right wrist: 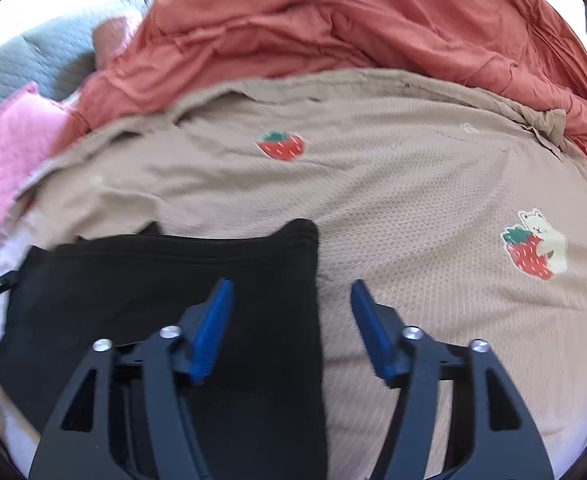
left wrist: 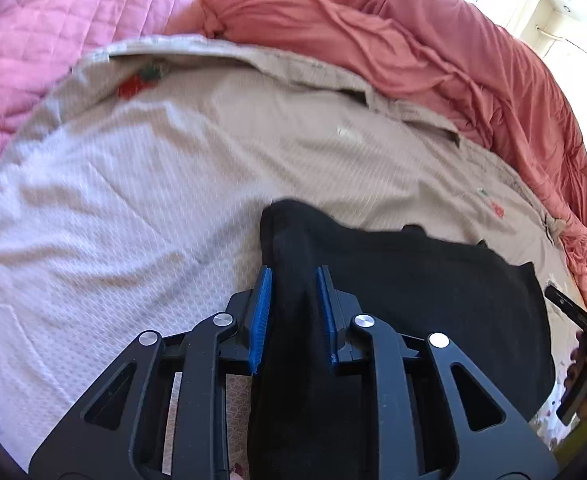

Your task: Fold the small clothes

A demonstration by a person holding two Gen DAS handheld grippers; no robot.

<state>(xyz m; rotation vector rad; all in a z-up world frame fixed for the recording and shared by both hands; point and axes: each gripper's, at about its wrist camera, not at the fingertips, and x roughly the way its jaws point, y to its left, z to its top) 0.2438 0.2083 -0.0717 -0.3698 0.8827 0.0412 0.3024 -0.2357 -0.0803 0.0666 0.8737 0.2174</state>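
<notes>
Fold laid down, and both hands are at the letting-go stage, by the look of it. The black garment (right wrist: pixel 165 300) lies flat on the beige strawberry-print bedcover (right wrist: pixel 413 200), filling the lower left of the right wrist view and the lower right of the left wrist view, its top edge doubled over in neat layers.

The right gripper (right wrist: pixel 289 320) has its blue fingers (right wrist: pixel 209 328) standing well apart, nothing pinched; one hangs over the black cloth, the other over bare bedcover, with the garment's right edge running between them.

The left gripper (left wrist: pixel 293 312) is narrower. A raised ridge of the black cloth runs up between its fingers (left wrist: pixel 259 320), with a slim gap showing either side, so I read it as parted and not pressing, though the blur leaves room for doubt.

A coral duvet (left wrist: pixel 413 40) is bunched along the top, a pink quilt (left wrist: pixel 53 32) in the upper left.

Next call, as I judge it: lift both clear without dragging the ridge, then take the near edge for another fold across.
</notes>
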